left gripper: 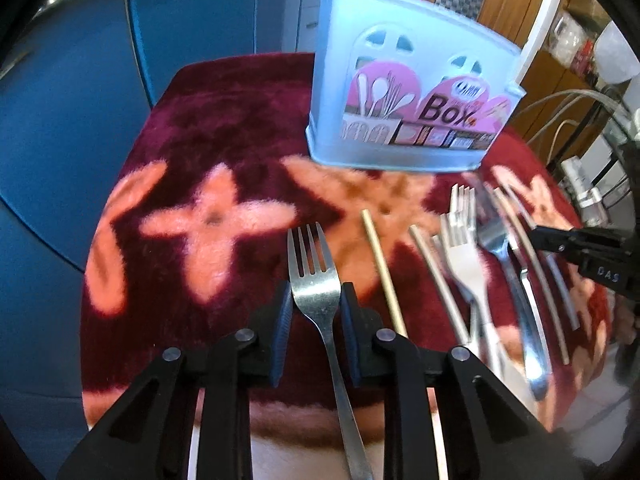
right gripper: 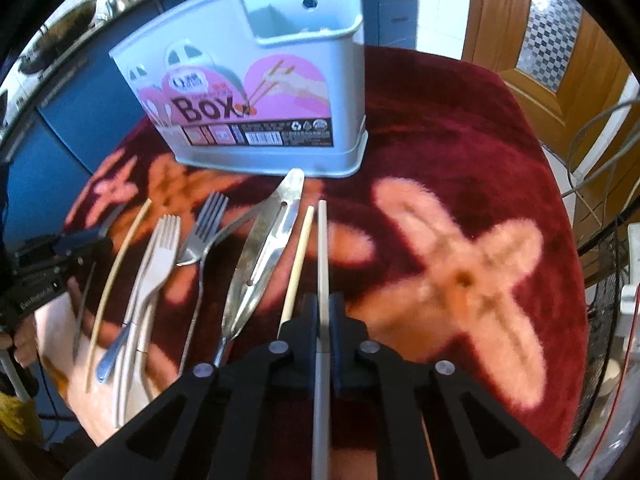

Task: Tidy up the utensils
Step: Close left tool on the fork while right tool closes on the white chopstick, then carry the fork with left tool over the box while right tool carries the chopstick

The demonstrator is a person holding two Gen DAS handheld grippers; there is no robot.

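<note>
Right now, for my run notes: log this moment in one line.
left claw: shut on fork | right claw: shut on grey chopstick | holder box: upright

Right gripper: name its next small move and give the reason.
Probably lift the grey chopstick and carry it toward the box's open compartment. The right gripper is shut on it, the box stands upright just ahead, and the other utensils still lie on the red blanket.
</note>
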